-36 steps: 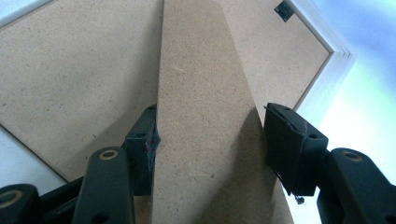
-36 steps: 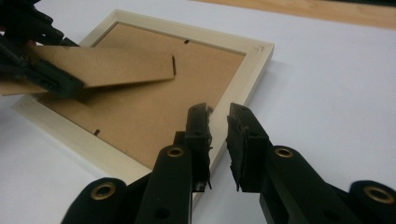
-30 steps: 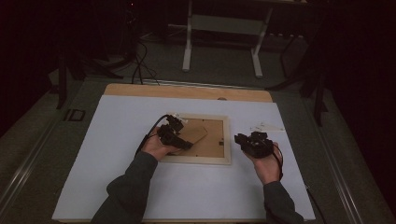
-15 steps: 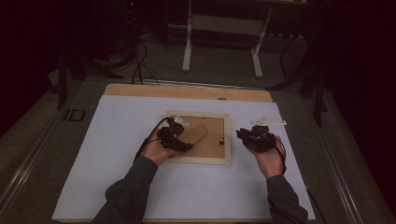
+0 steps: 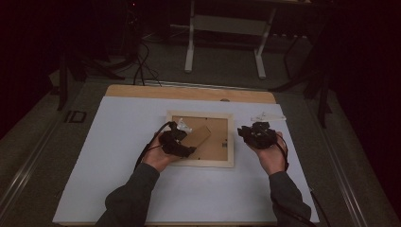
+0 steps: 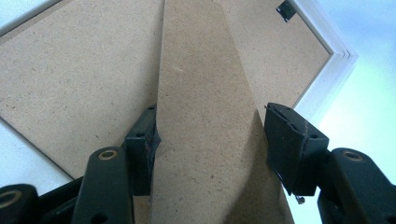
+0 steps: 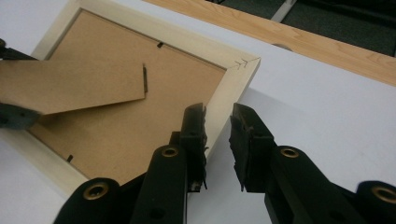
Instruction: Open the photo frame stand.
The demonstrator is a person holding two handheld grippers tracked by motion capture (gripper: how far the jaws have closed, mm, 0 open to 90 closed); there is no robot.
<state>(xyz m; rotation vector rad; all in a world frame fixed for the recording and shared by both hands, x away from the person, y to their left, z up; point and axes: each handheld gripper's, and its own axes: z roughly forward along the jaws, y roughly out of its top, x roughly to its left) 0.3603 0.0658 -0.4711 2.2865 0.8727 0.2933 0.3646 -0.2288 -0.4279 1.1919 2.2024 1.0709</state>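
A dim lab: white-topped table (image 5: 123,142), floor cables (image 5: 139,66), bare desk frame (image 5: 227,42).

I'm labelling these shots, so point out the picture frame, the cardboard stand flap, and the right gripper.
picture frame (image 7: 231,81), right gripper view, on its pale wooden rim near the corner.
stand flap (image 6: 205,116), left gripper view, on its middle.
right gripper (image 7: 218,133), right gripper view, midway between its fingertips.

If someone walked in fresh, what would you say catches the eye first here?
The pale wooden picture frame, lying face down mid-table on the white sheet. The left gripper clamps its brown fibreboard stand flap, while the right gripper hovers, jaws apart, at the frame's right edge.
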